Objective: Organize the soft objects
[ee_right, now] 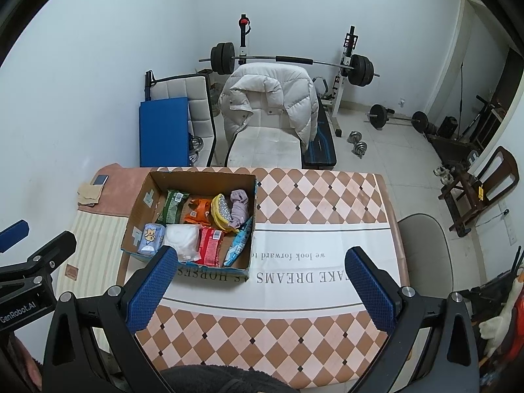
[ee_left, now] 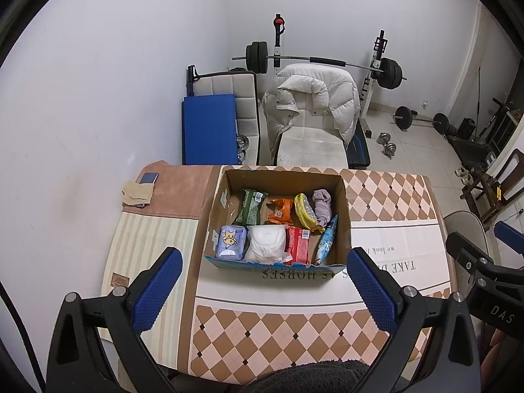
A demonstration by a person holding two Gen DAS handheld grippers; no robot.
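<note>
Seemingly done: soft packs fill the cardboard box (ee_left: pixel 344 209), as left gripper (ee_left: pixel 263 281) and right gripper (ee_right: pixel 262 281) hover spread and empty above the surface (ee_right: pixel 327 222)

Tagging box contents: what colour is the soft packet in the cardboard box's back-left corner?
Dark green packet with a white barcode label near its top; clearest in the left wrist view.

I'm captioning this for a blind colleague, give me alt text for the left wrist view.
An open cardboard box of soft packets and cloths sits on a checkered tablecloth, framed by the open, empty left tongs with blue pads. Behind the table are a chair draped with a white puffer jacket and a barbell rack.
</note>
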